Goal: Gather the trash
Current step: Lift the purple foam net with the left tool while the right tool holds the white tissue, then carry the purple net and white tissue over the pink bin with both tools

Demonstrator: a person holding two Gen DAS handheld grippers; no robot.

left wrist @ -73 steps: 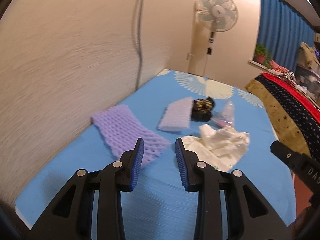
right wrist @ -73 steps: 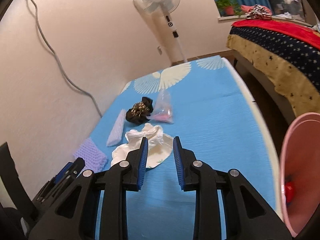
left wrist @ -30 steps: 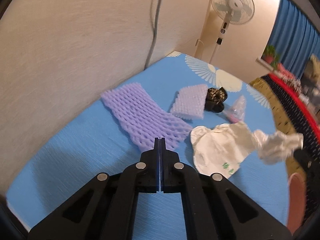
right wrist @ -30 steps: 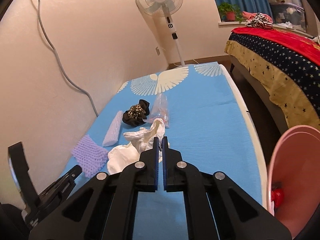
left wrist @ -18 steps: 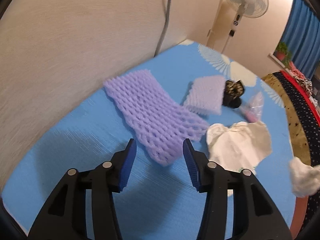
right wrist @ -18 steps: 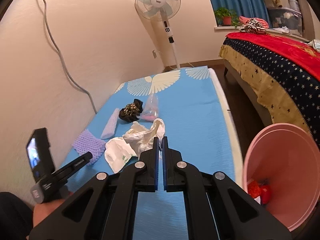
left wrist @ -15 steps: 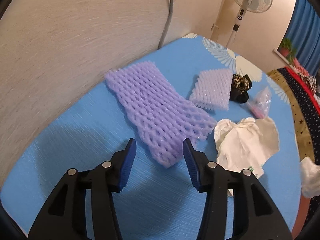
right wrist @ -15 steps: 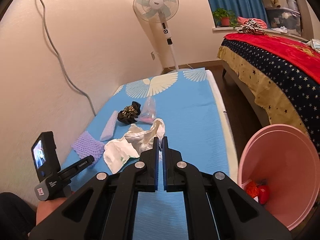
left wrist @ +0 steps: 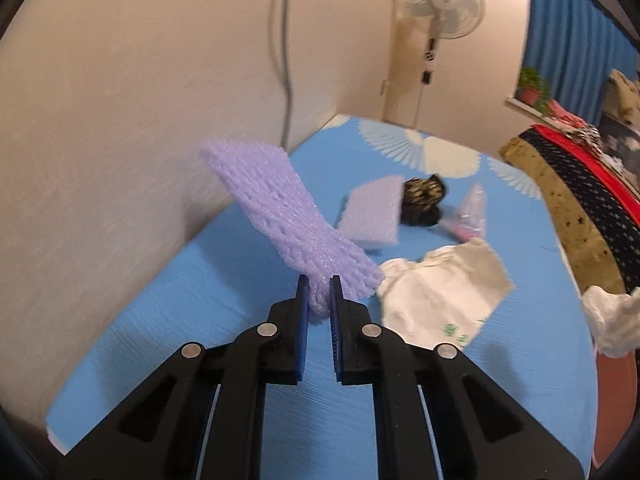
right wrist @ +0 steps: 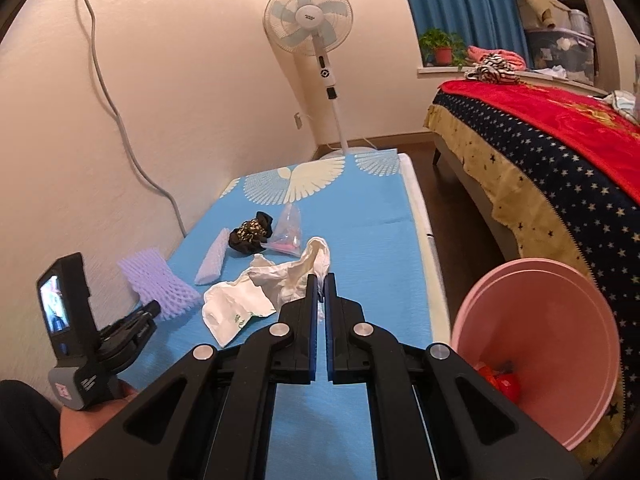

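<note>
My left gripper [left wrist: 319, 285] is shut on one end of a purple foam net [left wrist: 276, 208] and holds it lifted off the blue mat [left wrist: 224, 280]; it also shows in the right wrist view [right wrist: 158, 280]. My right gripper [right wrist: 319, 280] is shut on a crumpled white tissue [right wrist: 308, 266], held above the mat; the tissue also shows in the left wrist view [left wrist: 612, 320]. A white plastic bag [right wrist: 234, 306], a pale foam pad [right wrist: 212, 262], a black crumpled wrapper [right wrist: 250, 232] and a clear bag [right wrist: 288, 230] lie on the mat.
A pink bin [right wrist: 540, 344] with red scraps inside stands on the floor right of the mat. A bed with a red starred cover [right wrist: 560, 152] lies to the right. A standing fan [right wrist: 316, 24] is at the far end. The wall runs along the left.
My left gripper closed on the purple foam net and lifted its near end off the mat. My right gripper kept hold of the tissue, with the pink bin now nearer.
</note>
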